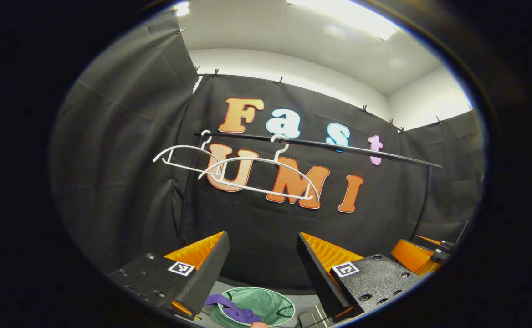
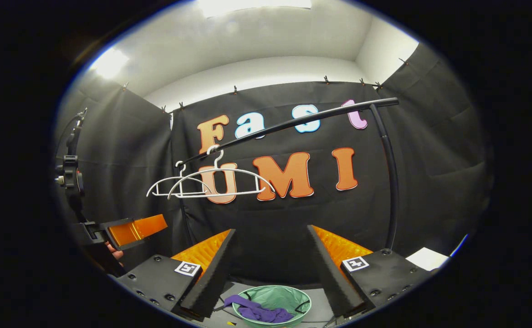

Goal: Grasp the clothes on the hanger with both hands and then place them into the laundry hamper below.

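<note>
While purple clothes (image 2: 257,312) lie in the hamper (image 2: 293,298), both claws gape empty.

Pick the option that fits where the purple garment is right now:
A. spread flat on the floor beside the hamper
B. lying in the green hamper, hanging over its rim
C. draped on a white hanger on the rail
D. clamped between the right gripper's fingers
B: the purple garment lies in the green hamper with part over the rim; both white hangers are bare, and both grippers are open.

Laundry hamper (image 1: 266,304) cut off by lower edge; purple clothes (image 1: 232,310) partly hidden (behind left gripper finger).
</note>
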### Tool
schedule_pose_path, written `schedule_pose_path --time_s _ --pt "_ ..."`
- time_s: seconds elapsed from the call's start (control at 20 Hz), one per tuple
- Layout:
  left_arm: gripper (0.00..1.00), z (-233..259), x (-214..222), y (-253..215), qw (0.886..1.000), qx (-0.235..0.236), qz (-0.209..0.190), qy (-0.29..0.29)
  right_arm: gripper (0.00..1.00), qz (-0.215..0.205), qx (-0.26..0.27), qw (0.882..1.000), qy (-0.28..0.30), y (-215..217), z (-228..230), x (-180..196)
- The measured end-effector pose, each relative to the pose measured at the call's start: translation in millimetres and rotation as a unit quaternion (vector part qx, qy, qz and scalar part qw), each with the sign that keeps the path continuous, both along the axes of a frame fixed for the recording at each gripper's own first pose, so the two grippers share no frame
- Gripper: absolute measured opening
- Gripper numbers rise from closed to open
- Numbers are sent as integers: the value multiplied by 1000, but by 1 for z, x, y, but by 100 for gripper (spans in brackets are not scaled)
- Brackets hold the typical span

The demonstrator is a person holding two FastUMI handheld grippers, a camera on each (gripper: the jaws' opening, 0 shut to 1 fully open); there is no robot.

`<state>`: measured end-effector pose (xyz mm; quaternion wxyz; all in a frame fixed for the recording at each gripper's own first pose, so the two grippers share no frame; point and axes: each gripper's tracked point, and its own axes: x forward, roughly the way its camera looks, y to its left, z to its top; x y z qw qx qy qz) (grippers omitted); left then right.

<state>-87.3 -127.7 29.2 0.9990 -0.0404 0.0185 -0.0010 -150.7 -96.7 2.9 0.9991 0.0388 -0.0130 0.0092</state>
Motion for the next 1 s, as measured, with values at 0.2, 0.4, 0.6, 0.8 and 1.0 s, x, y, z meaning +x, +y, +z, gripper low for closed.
schedule_pose_path --time_s 0.2,0.4,0.6,0.8,1.0 --pt "94 9 -1 -11 1000 7 -6 -12 98 -8 6 1000 -4 -6 2 8" --pt "94 17 1 -25 1000 -6 -20 -22 98 -16 16 1000 -9 -11 5 5" --pt "94 17 1 -30 999 -2 -25 -26 98 -14 15 1000 -10 -11 4 2" --pt "90 13 0 -34 999 -7 -25 -23 98 -23 14 1000 -9 -19 3 -1" --pt "94 10 0 -39 999 -14 -27 -17 98 -28 17 999 -8 -26 2 -3"
